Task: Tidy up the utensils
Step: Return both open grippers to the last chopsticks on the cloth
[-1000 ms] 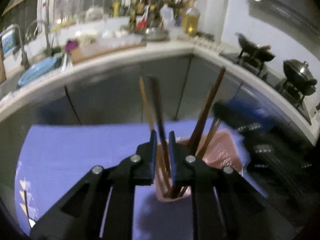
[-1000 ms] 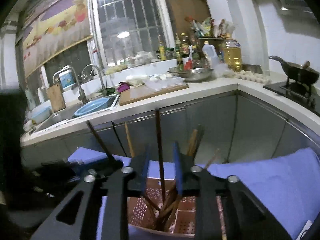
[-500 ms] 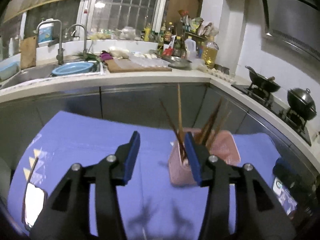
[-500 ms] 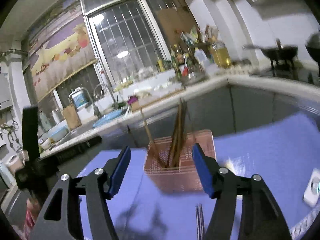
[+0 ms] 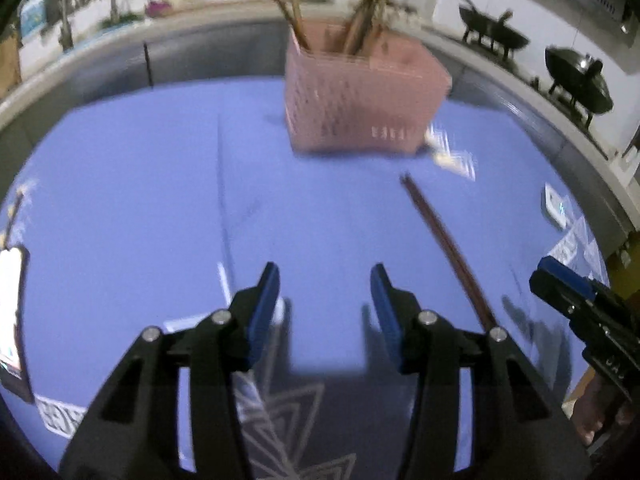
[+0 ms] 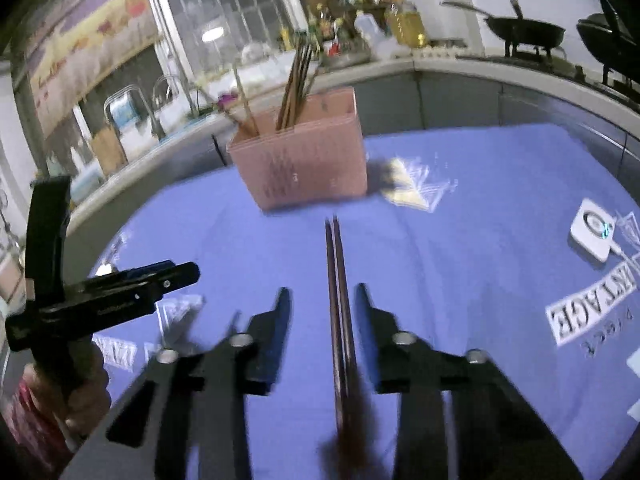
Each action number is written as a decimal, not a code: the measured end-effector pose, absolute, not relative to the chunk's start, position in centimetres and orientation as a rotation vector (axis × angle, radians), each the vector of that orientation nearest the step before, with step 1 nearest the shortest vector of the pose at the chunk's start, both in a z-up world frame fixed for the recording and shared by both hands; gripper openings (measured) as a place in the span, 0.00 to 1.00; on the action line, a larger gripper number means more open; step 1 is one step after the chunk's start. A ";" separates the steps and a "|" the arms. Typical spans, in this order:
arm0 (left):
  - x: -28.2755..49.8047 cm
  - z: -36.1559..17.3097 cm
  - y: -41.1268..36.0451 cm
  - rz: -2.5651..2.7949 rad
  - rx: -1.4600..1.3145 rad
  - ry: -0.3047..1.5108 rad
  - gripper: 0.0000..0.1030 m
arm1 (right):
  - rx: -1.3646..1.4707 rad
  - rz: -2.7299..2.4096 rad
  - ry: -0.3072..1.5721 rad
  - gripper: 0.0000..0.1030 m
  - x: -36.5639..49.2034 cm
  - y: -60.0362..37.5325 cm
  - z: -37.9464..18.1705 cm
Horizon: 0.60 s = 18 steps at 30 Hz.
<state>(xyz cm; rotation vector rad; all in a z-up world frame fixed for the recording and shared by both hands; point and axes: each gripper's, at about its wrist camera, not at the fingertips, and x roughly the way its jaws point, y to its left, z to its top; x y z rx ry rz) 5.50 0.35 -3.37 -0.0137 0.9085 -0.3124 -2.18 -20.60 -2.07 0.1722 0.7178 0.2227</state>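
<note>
Right claw (image 6: 320, 292) over the loose pair of dark chopsticks (image 6: 338, 300), flat on the blue cloth (image 6: 480, 240) of the bench. Jaws just been closing, one either side of the pair, a sliver of cloth showing on each side: not pinching yet, by the look of it. Sticks side by side and touching, long axis straight along the claw's pointing line, far tips aimed at the pink perforated utensil basket (image 6: 304, 168), near ends blurred and running back under the claw. So a squeeze across the narrow width, with no need to turn the wrist first.

Basket upright further along the same line, well clear of the stick tips, already stocked with several upright chopsticks.

Left claw (image 5: 324, 272) spread, lately opened, nothing between its jaws, only bare cloth. From there, the pair (image 5: 440, 236) off to the right, slanting away toward the basket (image 5: 360, 100), outside the jaws altogether. Right claw plainly the nearer and the better lined up; probably a matter of finishing the close, then lifting and tipping the sticks upright over the basket's open top.
</note>
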 end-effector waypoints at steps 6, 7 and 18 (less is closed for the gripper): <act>5.3 -5.5 0.2 -0.327 -0.025 0.984 0.44 | 0.073 0.192 0.781 0.14 -2.6 -20.5 -4.1; 5.3 -5.6 0.2 -0.331 -0.029 0.990 0.44 | 0.065 0.188 0.793 0.14 -2.5 -20.5 -4.4; 5.4 -5.5 -1.2 -0.361 -0.019 1.001 0.44 | 0.006 0.185 0.885 0.13 -1.8 -20.1 -6.7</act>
